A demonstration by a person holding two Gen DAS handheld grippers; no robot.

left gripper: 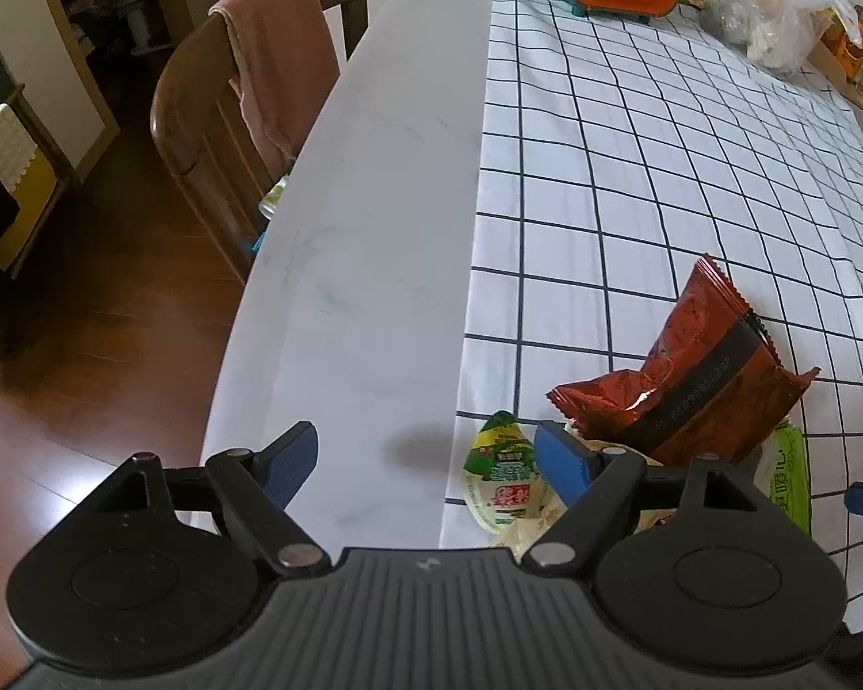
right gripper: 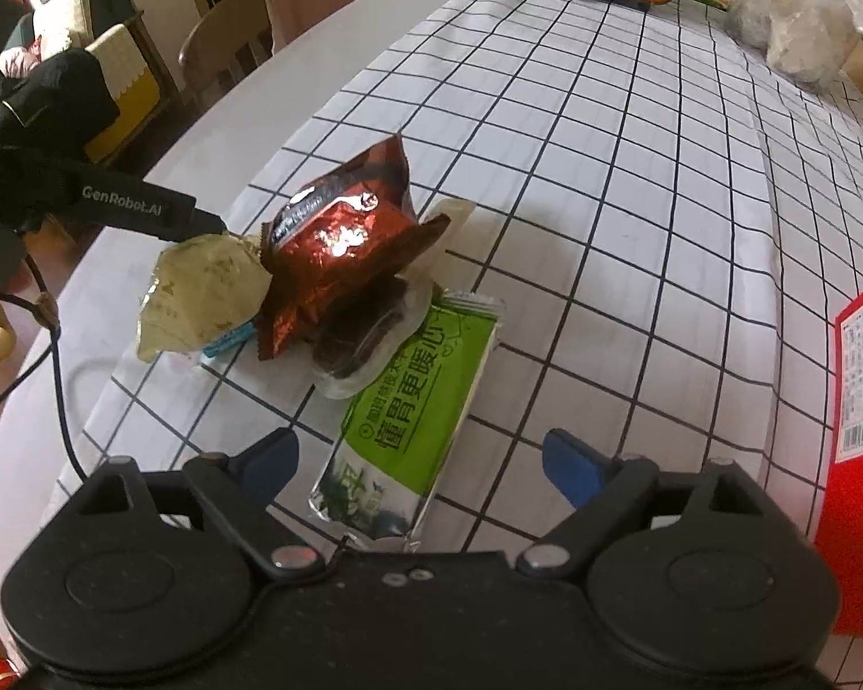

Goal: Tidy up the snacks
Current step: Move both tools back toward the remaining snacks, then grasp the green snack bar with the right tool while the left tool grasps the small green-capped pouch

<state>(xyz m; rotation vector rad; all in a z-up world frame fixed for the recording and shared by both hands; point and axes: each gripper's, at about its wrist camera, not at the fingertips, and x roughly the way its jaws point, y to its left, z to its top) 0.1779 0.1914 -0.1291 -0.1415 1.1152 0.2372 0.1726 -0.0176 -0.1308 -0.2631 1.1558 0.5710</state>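
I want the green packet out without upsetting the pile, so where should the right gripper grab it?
Probably the near end of the green packet, from above. It lies flat on the cloth with that end free between the open right gripper fingers; its far end sits under the clear pouch and red packet.

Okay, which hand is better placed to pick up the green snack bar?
Probably the right. Its open tongs already straddle the green snack bar; the left tongs sit over bare table beside the small sachet.
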